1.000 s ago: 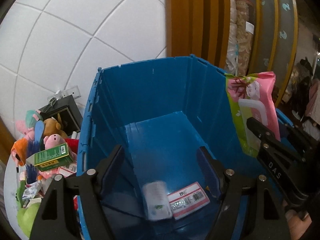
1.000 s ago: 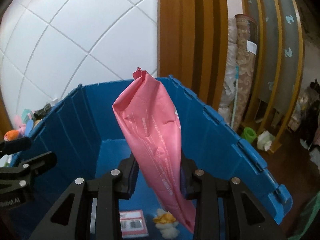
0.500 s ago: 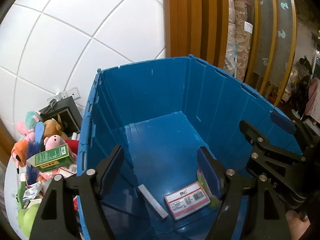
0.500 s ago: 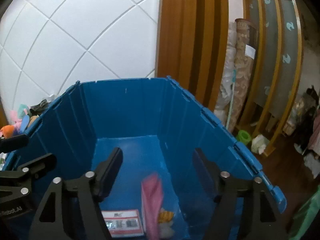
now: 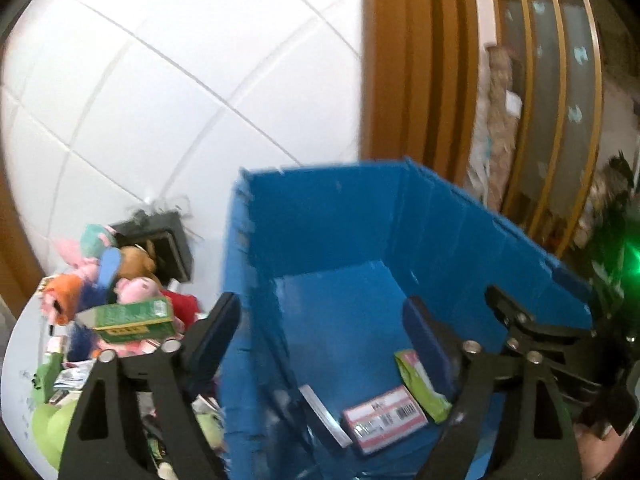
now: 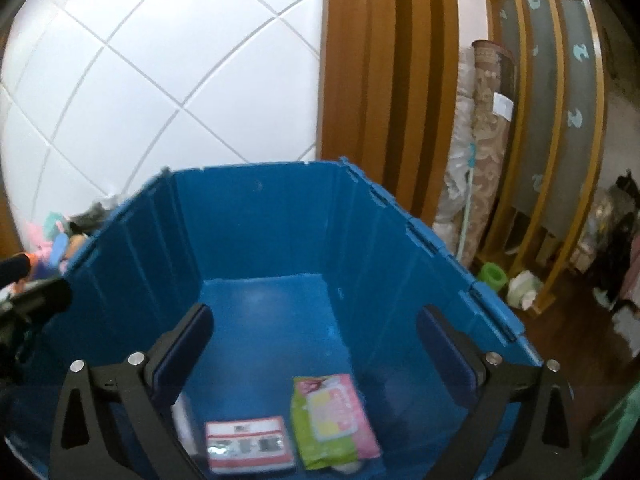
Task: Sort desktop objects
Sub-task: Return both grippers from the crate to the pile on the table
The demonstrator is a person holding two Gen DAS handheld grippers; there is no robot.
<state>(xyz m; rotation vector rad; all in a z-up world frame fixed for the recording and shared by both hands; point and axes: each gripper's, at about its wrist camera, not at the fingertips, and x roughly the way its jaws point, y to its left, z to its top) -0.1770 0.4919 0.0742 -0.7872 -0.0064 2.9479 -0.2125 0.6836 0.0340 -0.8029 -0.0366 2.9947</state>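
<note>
A blue bin [image 5: 320,232] fills both views. On its floor lie a pink-and-green wipes pack [image 6: 334,420], a red-and-white labelled box [image 6: 248,448] and a flat white item [image 5: 324,416]. My right gripper [image 6: 315,316] hangs over the bin with its jaws opening wide, and nothing is between them. The pack [image 5: 420,380] lies below it. My left gripper [image 5: 320,308] straddles the bin's left wall. Its jaws are opening and hold nothing. The right gripper [image 5: 520,328] shows at the right edge of the left wrist view.
Left of the bin is a pile of plush toys [image 5: 120,268], a green carton [image 5: 132,318] and a black box [image 5: 168,240]. A white tiled wall stands behind. Wooden slats and rolled carpets [image 6: 484,140] stand at the right, with green objects [image 6: 494,276] on the dark floor.
The pink pack left my right gripper and dropped to the bin floor, and the right jaws spread wide. My left gripper shifted left, and the toy pile came more into view.
</note>
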